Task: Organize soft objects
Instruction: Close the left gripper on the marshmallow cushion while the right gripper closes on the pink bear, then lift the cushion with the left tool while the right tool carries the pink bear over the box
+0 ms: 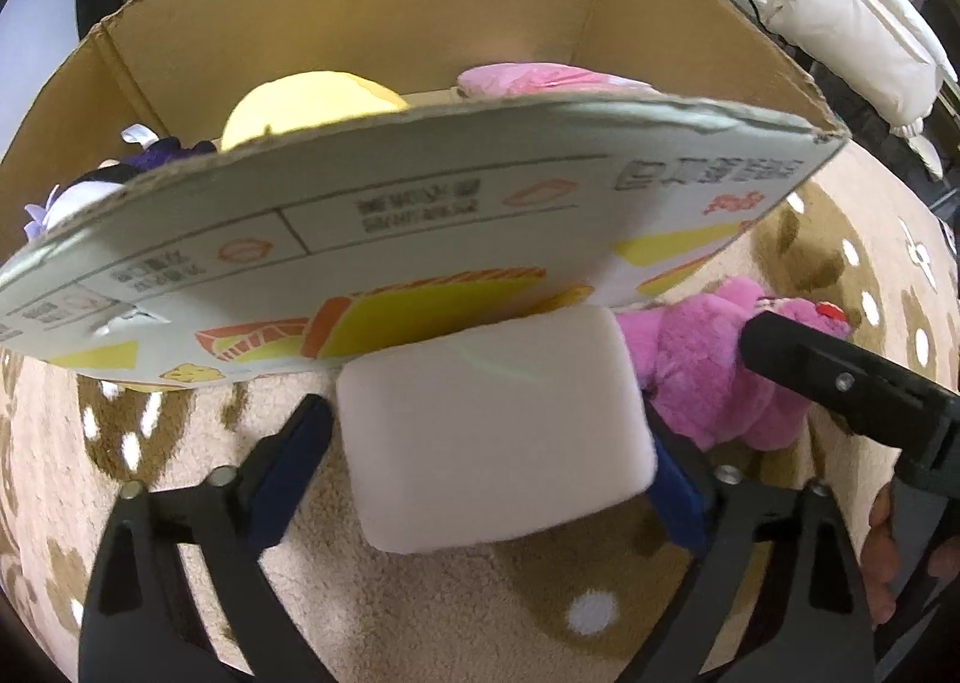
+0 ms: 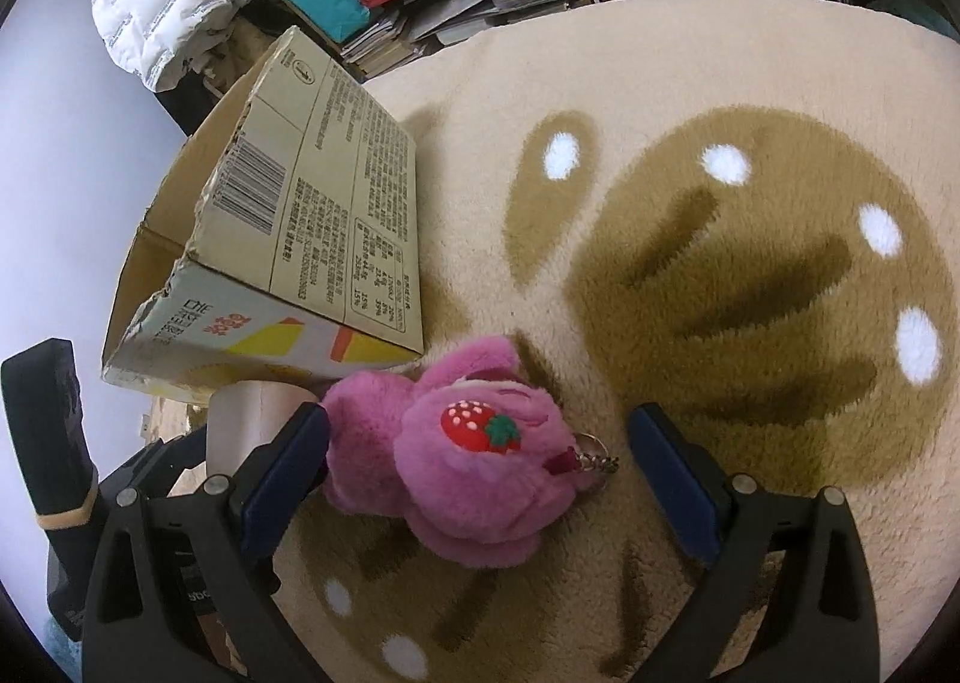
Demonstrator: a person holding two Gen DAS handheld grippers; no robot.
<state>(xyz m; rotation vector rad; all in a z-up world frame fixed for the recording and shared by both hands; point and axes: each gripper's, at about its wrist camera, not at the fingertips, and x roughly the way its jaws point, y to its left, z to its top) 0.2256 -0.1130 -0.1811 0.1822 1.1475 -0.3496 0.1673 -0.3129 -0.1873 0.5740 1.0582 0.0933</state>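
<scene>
Pinching a light, squashy white foam block (image 1: 492,431) just below the cardboard box (image 1: 420,239), the left gripper (image 1: 480,443) holds firm while the right gripper's (image 2: 480,479) spread fingers straddle the soft pink plush (image 2: 456,455) beside that box, best squeezed round its body.

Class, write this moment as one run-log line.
left gripper: shut on white foam block | right gripper: open around pink plush | cardboard box: holds plushies

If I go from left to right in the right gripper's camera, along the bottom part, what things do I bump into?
The other gripper's black handle → white foam block → pink plush toy with its strawberry patch → keychain ring → brown patch with white dots on the rug.
</scene>
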